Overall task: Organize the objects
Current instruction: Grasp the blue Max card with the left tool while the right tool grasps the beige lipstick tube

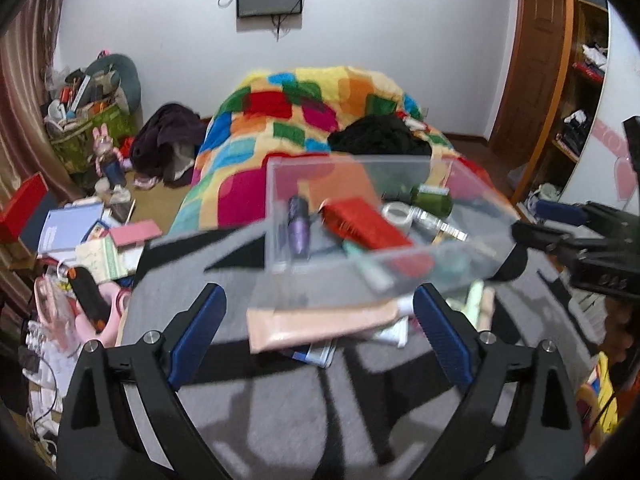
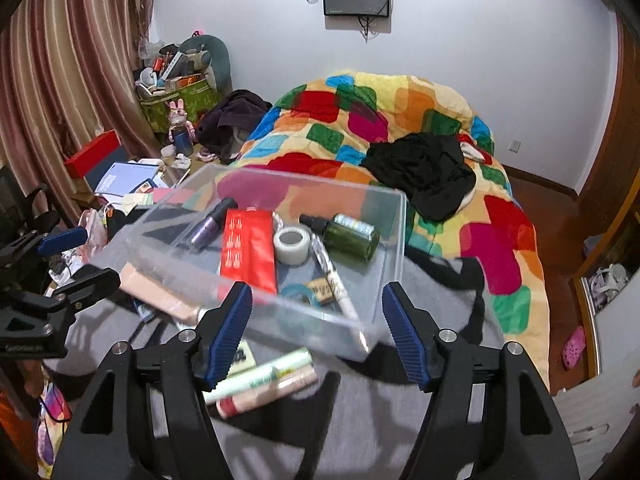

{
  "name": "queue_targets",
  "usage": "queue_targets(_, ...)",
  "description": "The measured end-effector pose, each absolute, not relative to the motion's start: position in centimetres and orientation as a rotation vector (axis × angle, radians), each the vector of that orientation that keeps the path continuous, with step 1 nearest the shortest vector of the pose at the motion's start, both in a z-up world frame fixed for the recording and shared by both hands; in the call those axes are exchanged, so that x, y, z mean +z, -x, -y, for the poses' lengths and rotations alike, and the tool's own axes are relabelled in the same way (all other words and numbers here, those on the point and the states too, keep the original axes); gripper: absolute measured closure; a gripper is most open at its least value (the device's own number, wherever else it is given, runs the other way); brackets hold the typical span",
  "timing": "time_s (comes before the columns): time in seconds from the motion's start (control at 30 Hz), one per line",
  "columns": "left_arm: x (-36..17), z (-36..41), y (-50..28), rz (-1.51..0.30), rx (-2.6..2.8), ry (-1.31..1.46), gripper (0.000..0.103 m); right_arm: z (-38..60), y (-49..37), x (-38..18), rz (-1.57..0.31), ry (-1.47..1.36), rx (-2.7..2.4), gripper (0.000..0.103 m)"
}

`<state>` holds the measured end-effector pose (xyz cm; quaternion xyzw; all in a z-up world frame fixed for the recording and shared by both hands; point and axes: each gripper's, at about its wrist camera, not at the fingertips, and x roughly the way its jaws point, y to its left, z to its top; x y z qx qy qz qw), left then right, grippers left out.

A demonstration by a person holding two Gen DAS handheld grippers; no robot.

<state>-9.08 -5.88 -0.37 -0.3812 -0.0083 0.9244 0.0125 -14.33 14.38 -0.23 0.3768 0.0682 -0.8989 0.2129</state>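
Note:
A clear plastic box (image 2: pixel 394 216) (image 1: pixel 280 280) sits on a grey cloth. It holds a red pack (image 2: pixel 248 248) (image 1: pixel 366 226), a purple bottle (image 2: pixel 210 222) (image 1: pixel 298 226), a green bottle (image 2: pixel 352 236) (image 1: pixel 434 200), a tape roll (image 2: pixel 292 245) (image 1: pixel 396 213) and a white pen (image 2: pixel 334 276). A beige tube (image 1: pixel 320 326) (image 2: pixel 154 290) lies beside the box. Two more tubes (image 2: pixel 264 380) lie in front of it. My left gripper (image 1: pixel 320 330) is open and empty over the beige tube. My right gripper (image 2: pixel 316 330) is open and empty at the box's near edge.
A bed with a patchwork quilt (image 2: pixel 400 120) and black clothes (image 2: pixel 424 168) lies behind. Books, a red box (image 2: pixel 92 158) and clutter fill the left. A wardrobe (image 1: pixel 576 92) stands at the right.

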Motion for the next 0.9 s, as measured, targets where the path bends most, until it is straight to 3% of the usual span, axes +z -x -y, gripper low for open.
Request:
queue_targets(0.4, -6.9, 7.3, 9.2, 0.039, 2.735, 1.499, 0.007, -15.3, 12.1, -6.0, -0.178, -1.242, -2.386, 0.033)
queue_targets(0.9, -7.5, 6.5, 13.2, -0.092, 2.702, 1.599, 0.007, -12.9, 11.6, -7.6, -0.157, -1.284, -2.312, 0.03)
